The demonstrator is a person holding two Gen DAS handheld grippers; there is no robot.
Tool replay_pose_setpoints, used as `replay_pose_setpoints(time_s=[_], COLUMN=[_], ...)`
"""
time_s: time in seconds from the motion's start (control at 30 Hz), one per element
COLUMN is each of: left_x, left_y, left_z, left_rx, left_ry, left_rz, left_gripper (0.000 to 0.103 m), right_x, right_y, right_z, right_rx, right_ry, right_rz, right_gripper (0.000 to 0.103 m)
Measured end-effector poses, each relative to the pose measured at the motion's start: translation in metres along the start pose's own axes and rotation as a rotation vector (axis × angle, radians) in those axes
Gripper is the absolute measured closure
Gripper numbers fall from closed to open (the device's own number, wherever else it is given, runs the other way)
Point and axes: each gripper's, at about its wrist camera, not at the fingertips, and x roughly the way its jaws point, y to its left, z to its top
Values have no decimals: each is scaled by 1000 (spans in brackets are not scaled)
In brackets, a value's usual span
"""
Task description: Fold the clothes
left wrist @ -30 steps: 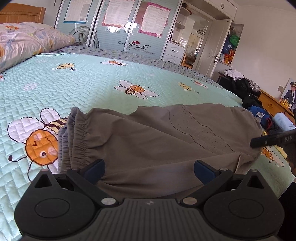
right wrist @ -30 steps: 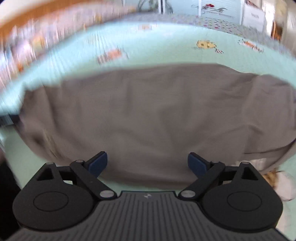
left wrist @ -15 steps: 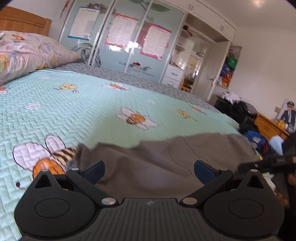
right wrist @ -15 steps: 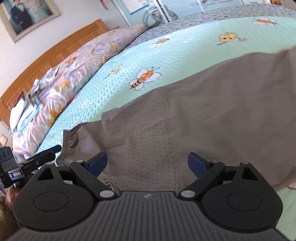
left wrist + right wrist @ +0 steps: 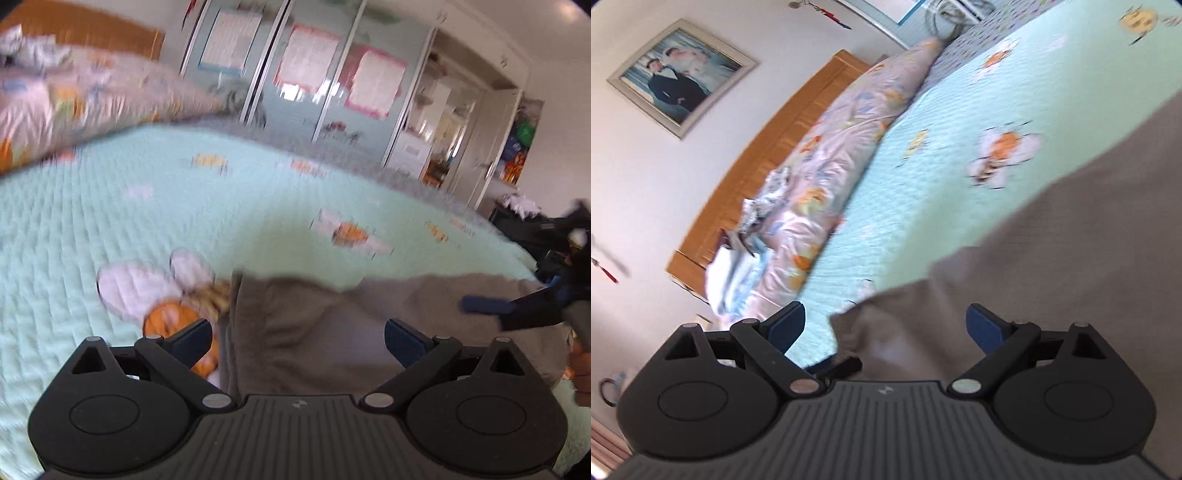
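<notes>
On a bee-print bedspread, grey trousers lie spread near the bed's edge, gathered waistband toward my left. My left gripper hovers above them, fingers wide apart and empty; my right gripper hangs likewise, parted and holding nothing. I judge this a pause between folds or after the last. The cloth looks soft, creased, perhaps doubled already.

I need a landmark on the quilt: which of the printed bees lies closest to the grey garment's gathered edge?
The big bee with white wings and an orange body, just left of the grey garment; its body meets the gathered edge. The other bees are smaller, farther up the quilt.
</notes>
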Motion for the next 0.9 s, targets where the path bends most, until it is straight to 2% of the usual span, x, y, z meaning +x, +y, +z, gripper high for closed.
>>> replay_pose_setpoints(time_s=[0.03,0.13,0.23,0.27,0.37,0.47,0.5,0.57,0.6,0.63,0.67,0.7,0.77,0.8,0.83,0.87,0.9], left_x=[-8,-5,34,42,44,50,51,53,52,51,50,50,50,51,52,52,53], left_y=[-6,-16,-6,0,8,11,11,13,16,19,23,24,27,26,25,24,23], left_z=[5,12,0,-8,-16,-14,-13,-12,-13,-14,-15,-14,-14,-13,-13,-13,-12], left_rx=[22,88,30,3,-24,-35,-24,-14,-21,-29,-38,-44,-57,-55,-49,-43,-41], left_ry=[-35,-53,144,182,148,161,169,183,185,185,186,188,191,194,197,200,203], left_rz=[-9,-130,-180,-177,-201,-212,-215,-222,-224,-226,-228,-229,-232,-229,-224,-219,-214], left_gripper=[1,1,3,8,10,10,10,12,15,17,20,23,25,25,25,24,24], right_x=[7,28,40,42,49,71,82,98,99,94,83,69,39,26,13,9,11], right_y=[0,2,-1,-3,-5,5,7,11,11,8,-2,-19,-42,-44,-47,-38,-26], right_z=[1,3,1,0,4,10,11,11,14,19,28,40,59,64,69,67,59], right_rx=[17,68,105,121,161,137,126,8,-104,-207,-251,-213,-142,-129,-115,-137,-166], right_ry=[1,2,23,32,70,141,194,279,284,254,206,147,40,-4,-49,-58,-36], right_rz=[10,39,46,50,93,117,105,-42,-150,-245,-330,-391,-478,-503,-527,-483,-416], right_gripper=[9,9,9,9,9,9,9,11,27,64,82,103,103,96,82,74,61])
